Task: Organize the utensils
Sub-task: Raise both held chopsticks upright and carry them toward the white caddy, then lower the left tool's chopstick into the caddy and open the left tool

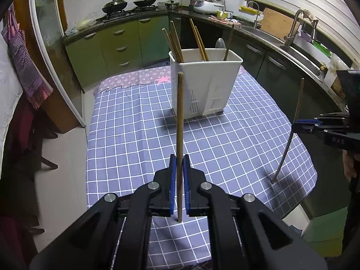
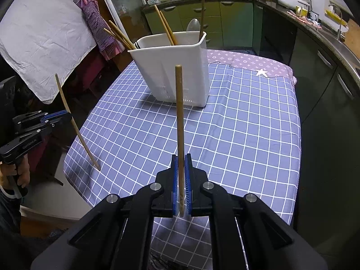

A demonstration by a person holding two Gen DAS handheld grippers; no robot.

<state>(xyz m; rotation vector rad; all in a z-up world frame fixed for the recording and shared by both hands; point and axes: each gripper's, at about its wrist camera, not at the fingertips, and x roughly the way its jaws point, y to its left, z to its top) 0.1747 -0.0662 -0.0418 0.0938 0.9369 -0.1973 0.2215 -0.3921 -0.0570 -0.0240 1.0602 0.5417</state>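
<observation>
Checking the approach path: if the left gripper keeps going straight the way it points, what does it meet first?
Probably the checked tablecloth, short of the white utensil holder. The left gripper, shut on a chopstick, points steeply down at bare cloth; the holder stands farther ahead. Depth is uncertain.

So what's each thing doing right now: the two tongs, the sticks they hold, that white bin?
Left tongs: shut on a chopstick.
Left chopstick: clamped, standing upright, clear of the cloth.
Right tongs: shut on a chopstick.
Right chopstick: clamped, standing upright.
White utensil holder: upright on the checked tablecloth, holding several chopsticks and a spoon.
</observation>
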